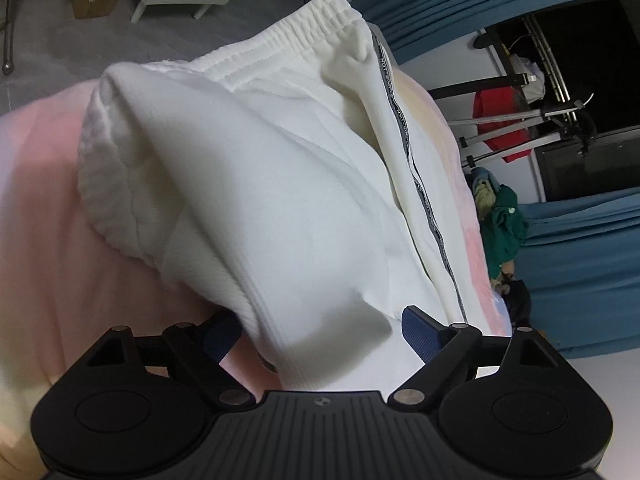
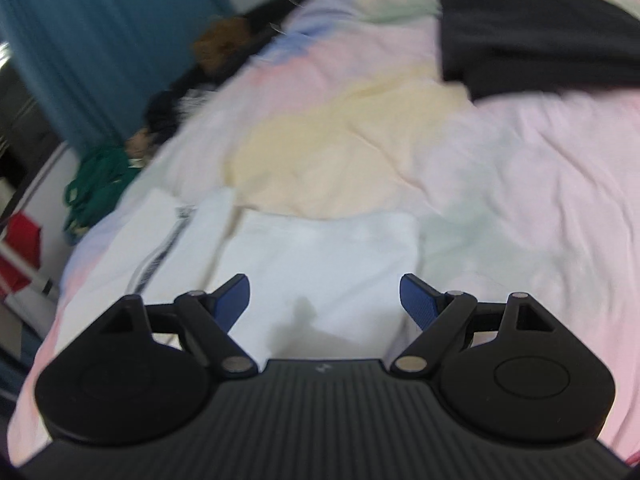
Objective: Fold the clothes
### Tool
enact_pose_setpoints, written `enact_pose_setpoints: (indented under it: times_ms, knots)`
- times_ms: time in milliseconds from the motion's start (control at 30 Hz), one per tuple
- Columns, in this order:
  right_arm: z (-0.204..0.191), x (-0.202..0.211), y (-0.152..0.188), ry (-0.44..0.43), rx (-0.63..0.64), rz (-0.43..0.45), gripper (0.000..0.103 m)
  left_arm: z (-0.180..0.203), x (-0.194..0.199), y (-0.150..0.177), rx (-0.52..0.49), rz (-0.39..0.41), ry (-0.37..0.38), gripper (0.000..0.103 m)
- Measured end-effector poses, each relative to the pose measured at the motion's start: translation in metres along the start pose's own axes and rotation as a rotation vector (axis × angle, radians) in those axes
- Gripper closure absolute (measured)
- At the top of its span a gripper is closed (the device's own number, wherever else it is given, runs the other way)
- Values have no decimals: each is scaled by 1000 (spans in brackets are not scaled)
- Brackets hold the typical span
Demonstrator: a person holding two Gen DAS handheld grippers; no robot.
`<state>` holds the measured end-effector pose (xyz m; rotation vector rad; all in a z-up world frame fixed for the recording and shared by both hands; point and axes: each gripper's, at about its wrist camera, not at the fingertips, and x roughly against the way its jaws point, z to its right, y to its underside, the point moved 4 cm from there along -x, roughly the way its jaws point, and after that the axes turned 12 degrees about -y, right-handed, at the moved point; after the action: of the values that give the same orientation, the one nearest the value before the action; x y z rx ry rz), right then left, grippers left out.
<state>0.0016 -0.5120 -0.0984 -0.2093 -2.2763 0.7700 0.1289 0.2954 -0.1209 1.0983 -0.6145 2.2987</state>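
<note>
Ribbed white trousers (image 1: 280, 184), rumpled pastel bedsheet (image 2: 500, 168)

White trousers (image 1: 280, 184): soft matt knit cloth, ribbed elastic waistband, woven printed tape down side seam. Bedsheet (image 2: 520, 184): thin matt pastel cloth, creased. Black garment (image 2: 532, 36): matt cloth. Left gripper (image 1: 320, 332): matt black plastic, ribbed body, shiny metal pivot pins, blue textured pads (image 1: 420, 332). Curtain (image 1: 580, 260): matt pleated blue cloth.

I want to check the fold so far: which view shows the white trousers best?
The left wrist view: the white trousers fill it, waistband and side stripe sharp. The right wrist view shows them blurred, lying flat on the bedspread.
</note>
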Motion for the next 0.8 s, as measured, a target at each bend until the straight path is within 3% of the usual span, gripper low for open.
enact_pose_setpoints:
  times_ms: [100,267,400,500,633,800]
  knots:
    - [10,-14,8,1,-60,-57,19,0,-1,-2,16,-3,23,14]
    - [-2,-26,25,-110,-95,-153,17,-1,-7,-5,25,-13,36,15]
    - [-7,-15,21,-307,-200,-111,17,-5,-4,-6,38,-7,52,14]
    - [-4,-7,20,-385,-290,-82,17,-8,-1,-5,41,-10,63,15]
    - [0,-3,16,-411,-345,-66,17,-8,0,0,40,-24,81,18]
    - [9,-5,17,-331,-338,-70,18,-1,-5,7,6,-34,64,24]
